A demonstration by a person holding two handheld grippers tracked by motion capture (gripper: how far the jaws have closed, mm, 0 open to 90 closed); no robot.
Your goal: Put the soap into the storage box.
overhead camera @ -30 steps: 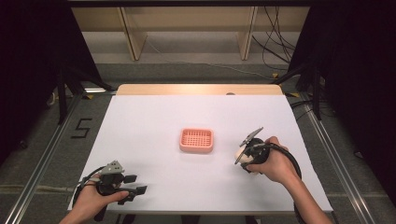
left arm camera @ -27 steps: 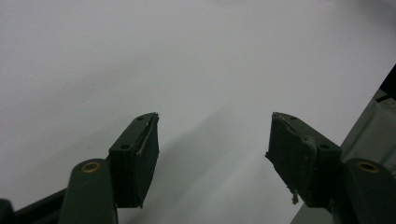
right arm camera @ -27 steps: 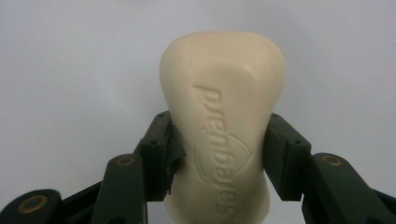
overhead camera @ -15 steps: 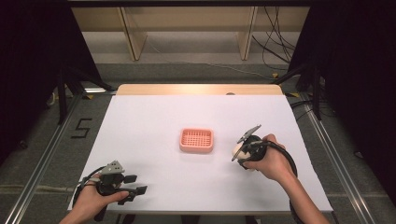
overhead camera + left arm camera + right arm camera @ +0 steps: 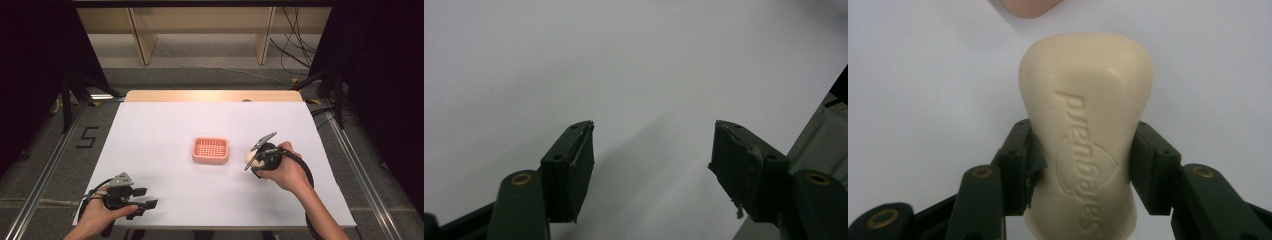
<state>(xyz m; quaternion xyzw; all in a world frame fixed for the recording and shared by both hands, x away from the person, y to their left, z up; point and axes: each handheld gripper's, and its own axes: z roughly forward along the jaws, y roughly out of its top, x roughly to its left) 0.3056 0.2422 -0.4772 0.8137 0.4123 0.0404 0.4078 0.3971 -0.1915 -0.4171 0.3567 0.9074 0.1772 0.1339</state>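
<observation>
A cream bar of soap (image 5: 1088,125) with embossed lettering is clamped at its waist between the jaws of my right gripper (image 5: 1083,167). In the high view that right gripper (image 5: 254,161) hovers just right of a pink slotted soap dish (image 5: 210,150) at the table's middle, and a bit of the soap (image 5: 250,159) peeks out at its tip. A pink corner of the dish (image 5: 1023,7) shows beyond the soap. My left gripper (image 5: 142,197) rests near the front left of the white table, and in the left gripper view it (image 5: 651,155) stands wide open with nothing between its jaws.
The white table top (image 5: 165,125) ends in a wooden strip (image 5: 210,95) at the far side. Its right front edge (image 5: 819,115) lies close to the left gripper. Cables and shelf legs stand on the floor behind the table.
My right gripper has moved left with the soap, closer to the pink dish. The left gripper has stayed where it was.
</observation>
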